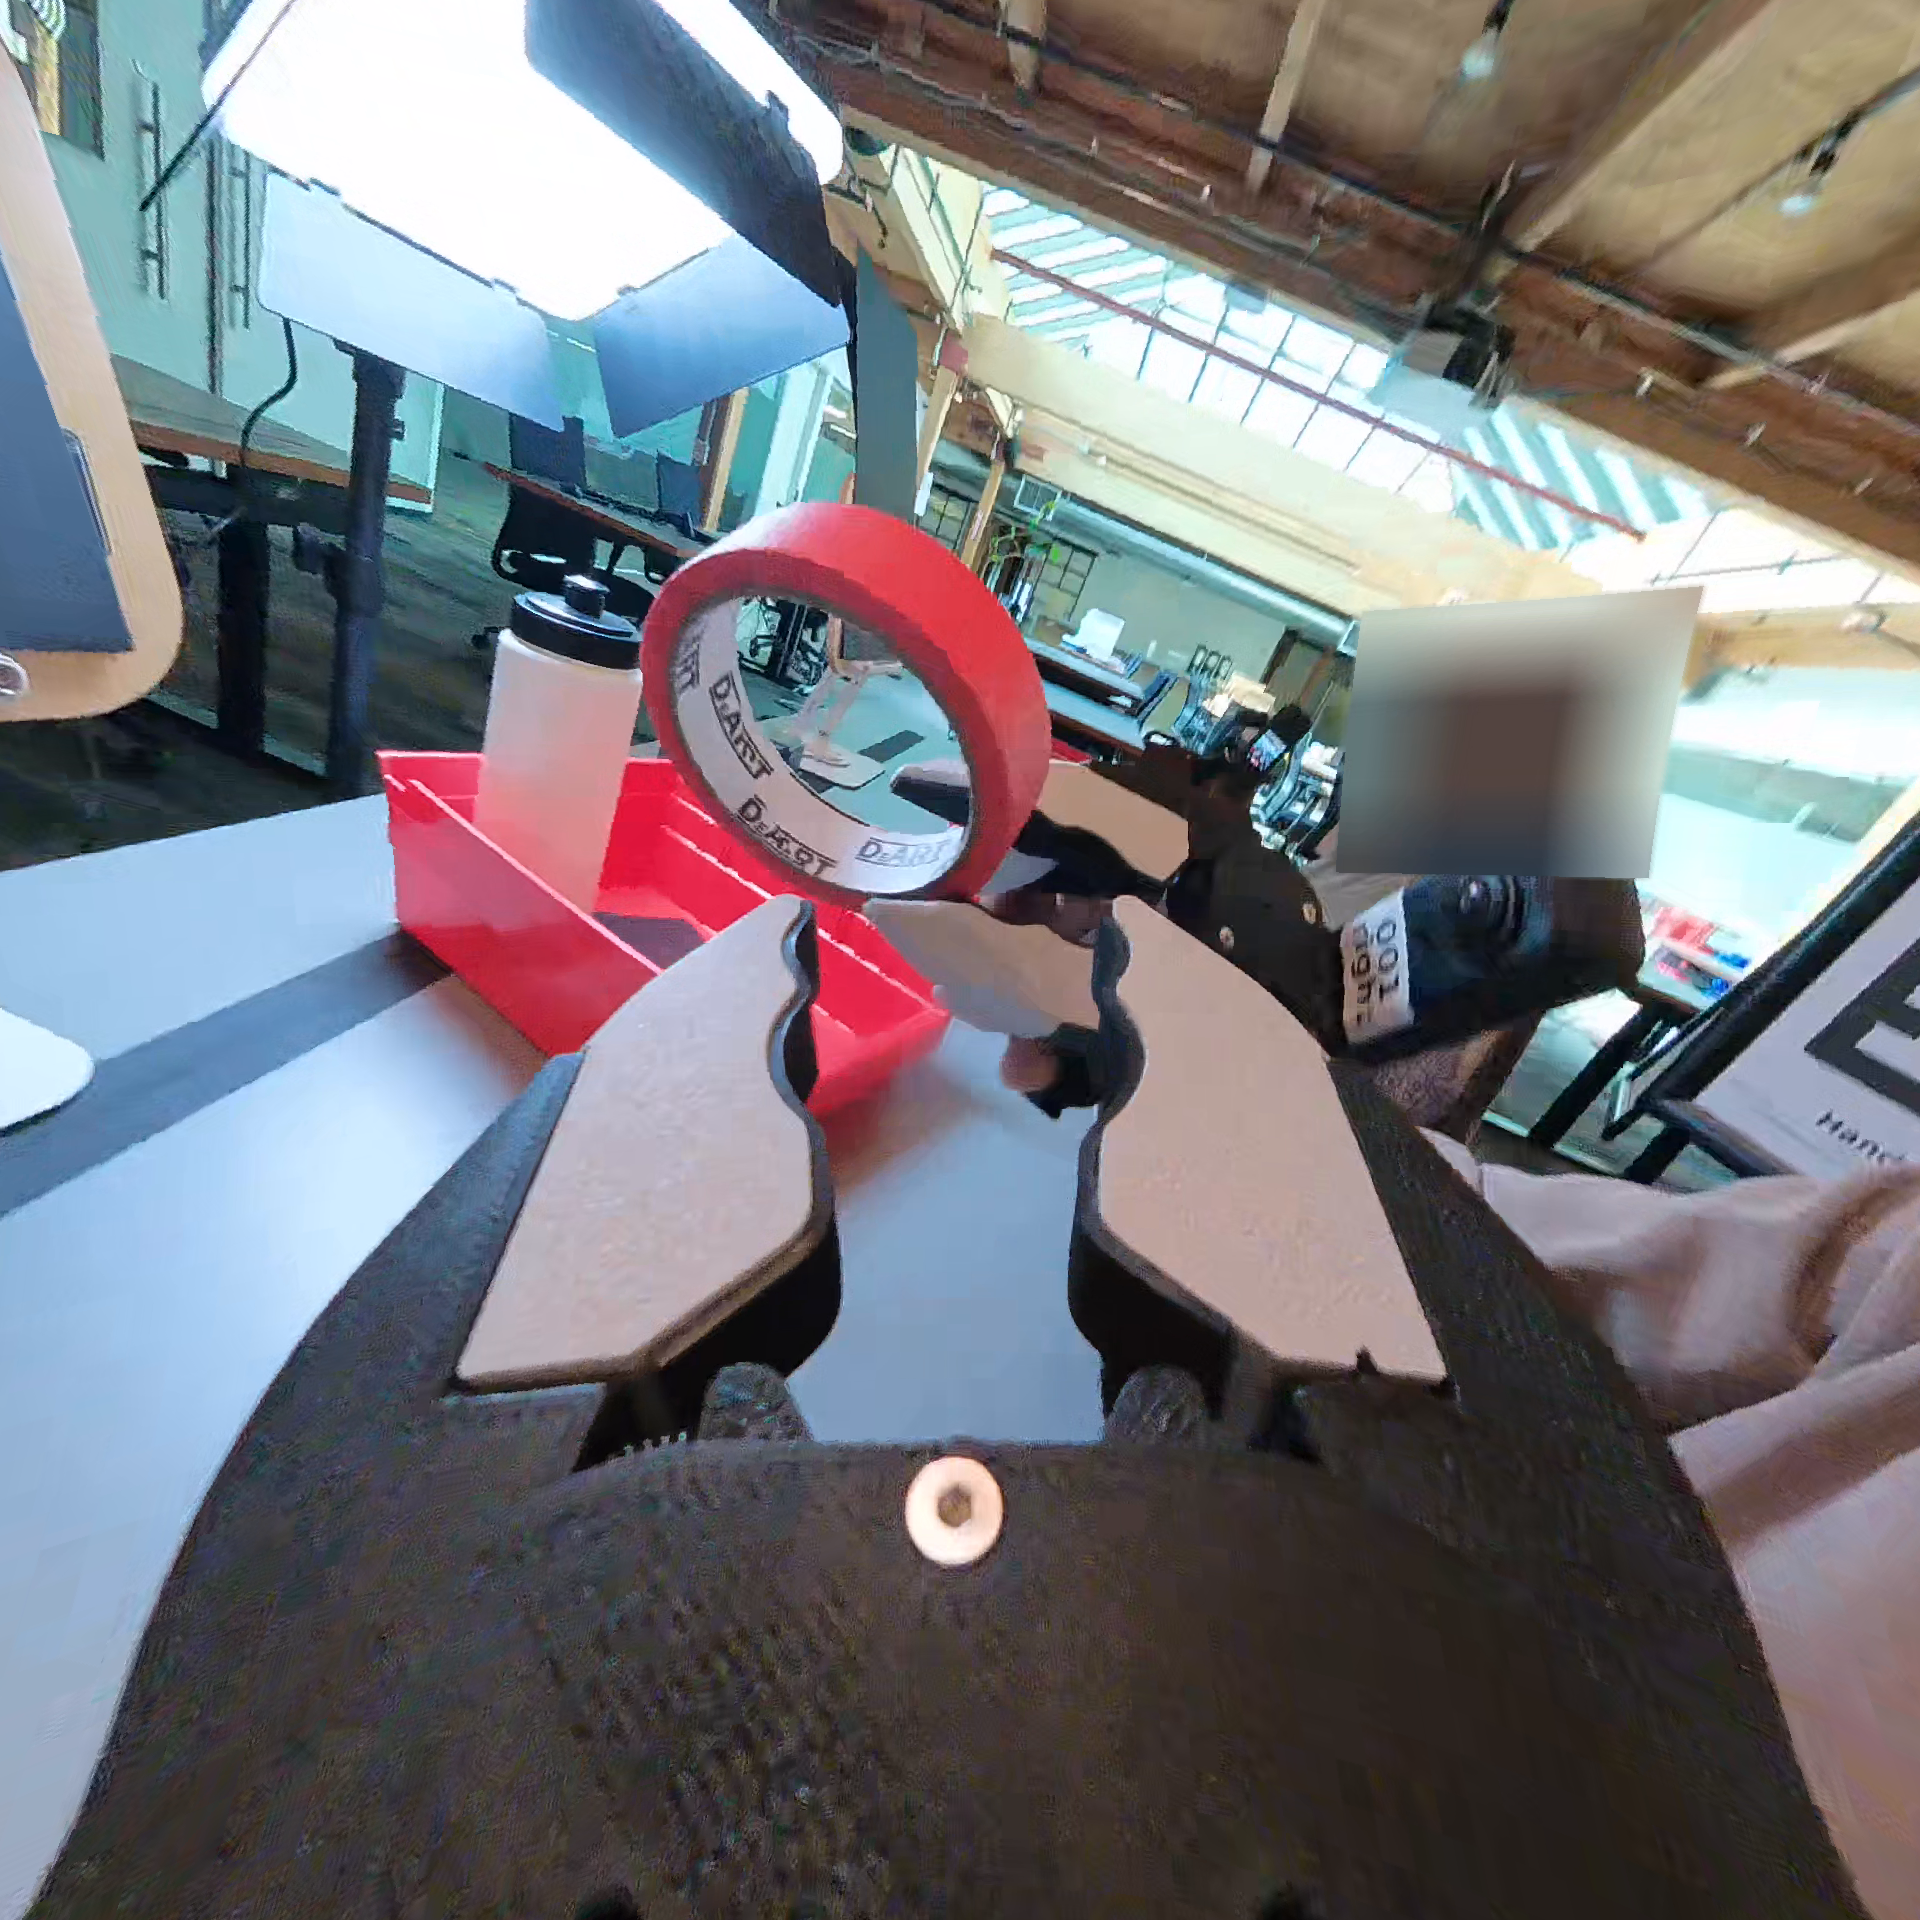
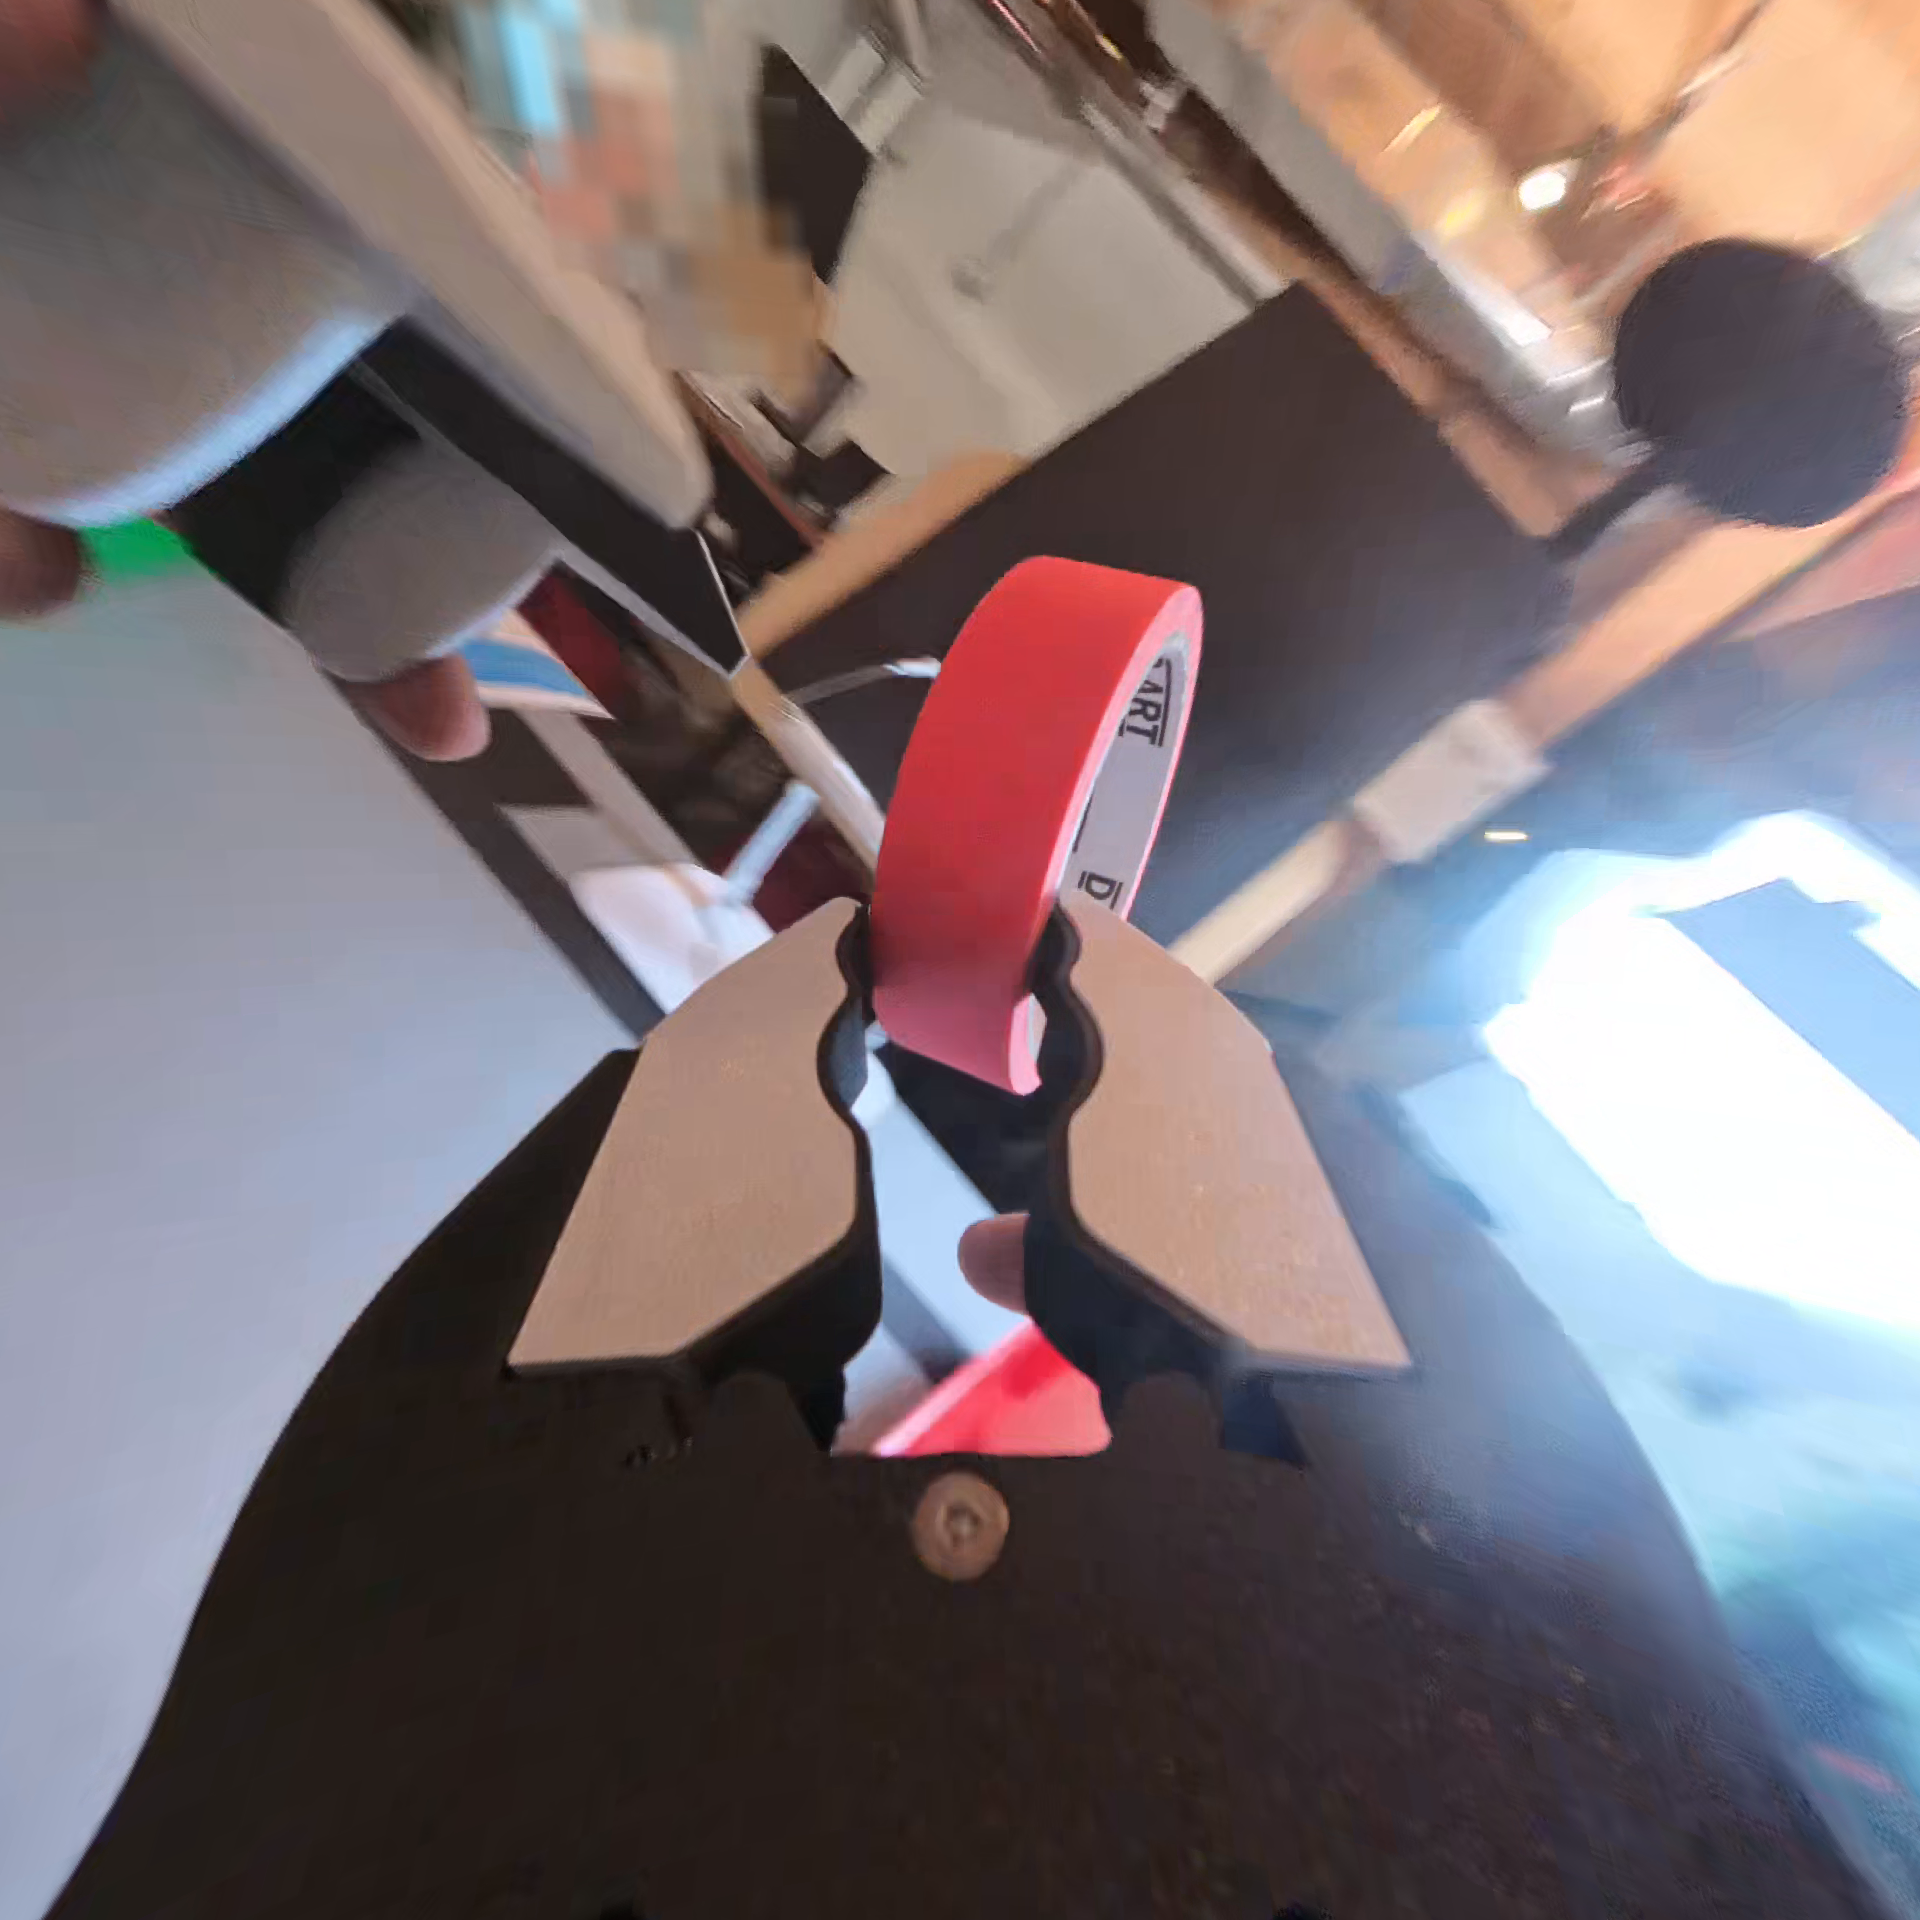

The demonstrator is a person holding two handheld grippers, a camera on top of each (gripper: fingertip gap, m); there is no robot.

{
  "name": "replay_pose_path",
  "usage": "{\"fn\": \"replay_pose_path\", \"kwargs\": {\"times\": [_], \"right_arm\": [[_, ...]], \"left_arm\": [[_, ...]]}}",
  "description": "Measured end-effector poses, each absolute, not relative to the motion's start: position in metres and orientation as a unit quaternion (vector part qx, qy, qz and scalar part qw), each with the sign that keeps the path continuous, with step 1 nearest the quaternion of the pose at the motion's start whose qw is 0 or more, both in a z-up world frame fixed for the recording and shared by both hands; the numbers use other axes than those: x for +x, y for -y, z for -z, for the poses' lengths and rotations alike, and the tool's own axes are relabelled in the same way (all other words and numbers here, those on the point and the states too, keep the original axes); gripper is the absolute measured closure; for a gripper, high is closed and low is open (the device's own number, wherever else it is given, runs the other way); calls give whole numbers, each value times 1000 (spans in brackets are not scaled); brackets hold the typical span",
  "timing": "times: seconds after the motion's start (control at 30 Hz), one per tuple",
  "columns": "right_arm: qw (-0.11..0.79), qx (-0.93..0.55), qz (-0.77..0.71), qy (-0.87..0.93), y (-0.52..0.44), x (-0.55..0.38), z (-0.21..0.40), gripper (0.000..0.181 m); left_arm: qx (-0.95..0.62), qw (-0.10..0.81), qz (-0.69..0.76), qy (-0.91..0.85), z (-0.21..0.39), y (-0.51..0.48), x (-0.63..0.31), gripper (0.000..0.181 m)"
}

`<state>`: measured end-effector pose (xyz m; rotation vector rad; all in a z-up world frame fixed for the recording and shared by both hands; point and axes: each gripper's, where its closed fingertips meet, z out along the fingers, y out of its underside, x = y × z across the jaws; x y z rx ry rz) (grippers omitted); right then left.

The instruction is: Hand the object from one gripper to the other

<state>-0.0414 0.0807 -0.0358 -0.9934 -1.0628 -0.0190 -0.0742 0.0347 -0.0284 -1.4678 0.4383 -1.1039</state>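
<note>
A red tape roll [image 1: 997, 665] with a white inner core is held upright in the air, above the table. My right gripper [image 2: 961, 935] is shut on the roll's lower rim [image 2: 987, 831], one finger on each flat side. In the left wrist view the right gripper [image 1: 982, 883] reaches in from the right and clamps the roll's bottom edge. My left gripper [image 1: 956, 925] is open and empty, its tips just below and in front of the roll, not touching it. Its fingers [image 2: 540, 343] show blurred at the upper left of the right wrist view.
A red bin [image 1: 520, 935] sits on the grey table [image 1: 156, 1351] behind the roll, with a white bottle [image 1: 556, 769] with a black cap standing in it. A black stripe [image 1: 208, 1049] crosses the table. A lit panel lamp [image 1: 468, 156] hangs at the upper left. A person's beige sleeve [image 1: 1714, 1299] is at the right.
</note>
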Motion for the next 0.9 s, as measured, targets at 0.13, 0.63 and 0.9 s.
{"fn": "replay_pose_path", "kwargs": {"times": [0.13,0.63,0.9], "right_arm": [[758,-393,202,479,-82,-50,51,153],[682,-331,-303,577,2,-65,34,130],[386,-394,-559,619,33,-57,67,153]], "left_arm": [[-643,627,425,-114,41,-54,-69,122],[-564,543,512,-353,40,-16,-96,153],[-511,481,525,-482,42,43,-67,152]]}}
